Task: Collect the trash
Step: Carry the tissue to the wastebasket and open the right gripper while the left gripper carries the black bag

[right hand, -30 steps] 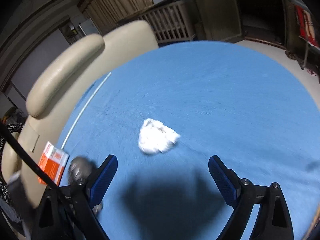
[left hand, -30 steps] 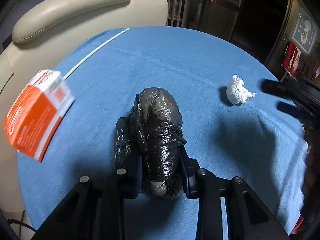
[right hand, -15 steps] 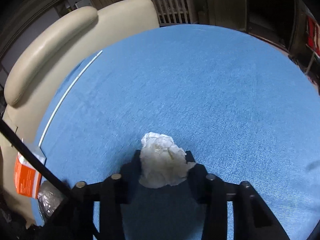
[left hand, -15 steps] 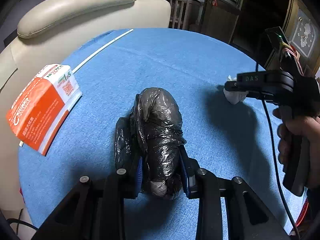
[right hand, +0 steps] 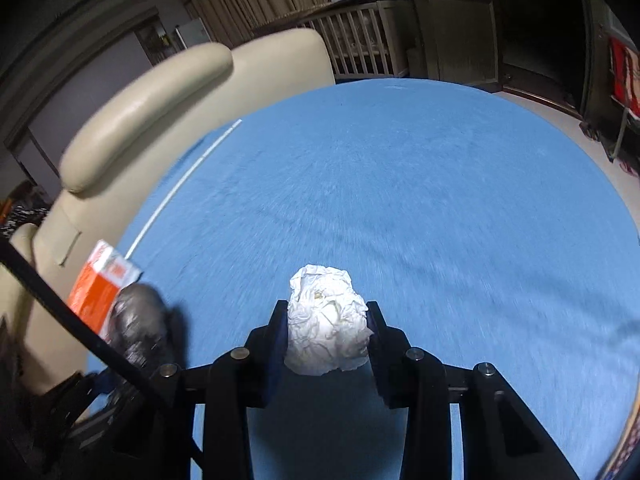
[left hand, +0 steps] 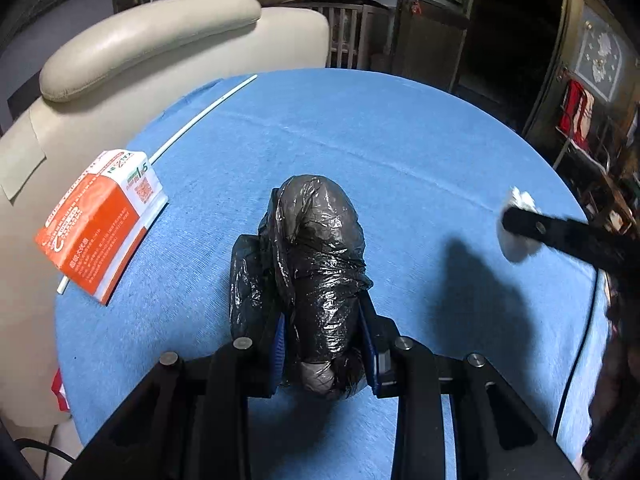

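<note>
While the left gripper (left hand: 324, 344) clamps its blue pads on the lower end of a crumpled black bag (left hand: 316, 264), the left wrist view shows that bag standing up from between the fingers over a round blue table (left hand: 400, 152). An orange box (left hand: 100, 232) lies on the table's left edge, on top of a thin white rod (left hand: 200, 116) that runs along that side. A beige chair (left hand: 152, 48) stands behind the table. At the far right a white tissue (left hand: 518, 224) shows behind one black finger of the right gripper (left hand: 520, 226), above the table. In the right wrist view the right gripper (right hand: 327, 332) has just been closing, and its pads now press on both sides of the tissue (right hand: 326, 320), a wrinkled wad that fills the gap between them. The table (right hand: 400, 180) beyond is blurred. At lower left the bag (right hand: 138, 320) sits in the left gripper (right hand: 116, 376), just in front of the box (right hand: 100, 292), with the rod (right hand: 180, 184) and chair (right hand: 160, 104) behind. A black cable (right hand: 72, 316) crosses that corner.
</note>
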The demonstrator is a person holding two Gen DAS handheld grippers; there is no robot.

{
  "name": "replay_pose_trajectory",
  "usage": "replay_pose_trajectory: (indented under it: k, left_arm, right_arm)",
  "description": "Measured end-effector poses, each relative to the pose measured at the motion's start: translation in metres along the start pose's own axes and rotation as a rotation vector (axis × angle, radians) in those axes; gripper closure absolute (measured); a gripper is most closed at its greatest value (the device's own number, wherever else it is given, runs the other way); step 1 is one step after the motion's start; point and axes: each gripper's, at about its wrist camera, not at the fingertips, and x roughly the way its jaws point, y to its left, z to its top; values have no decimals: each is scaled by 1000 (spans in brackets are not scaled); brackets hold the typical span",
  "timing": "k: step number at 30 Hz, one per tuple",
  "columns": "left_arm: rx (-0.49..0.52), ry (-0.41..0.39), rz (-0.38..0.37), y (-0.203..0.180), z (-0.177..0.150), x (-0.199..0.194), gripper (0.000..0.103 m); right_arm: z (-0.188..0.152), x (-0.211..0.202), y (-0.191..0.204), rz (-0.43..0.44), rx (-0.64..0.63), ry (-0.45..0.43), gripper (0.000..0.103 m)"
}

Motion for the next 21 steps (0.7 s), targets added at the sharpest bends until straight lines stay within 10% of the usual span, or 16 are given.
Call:
replay_pose_trajectory:
  k: [21]
  left_arm:
    - [206, -18, -65, -105, -35, -54, 69]
  right_arm:
    - [-116, -124, -63, 39, 145, -121, 64]
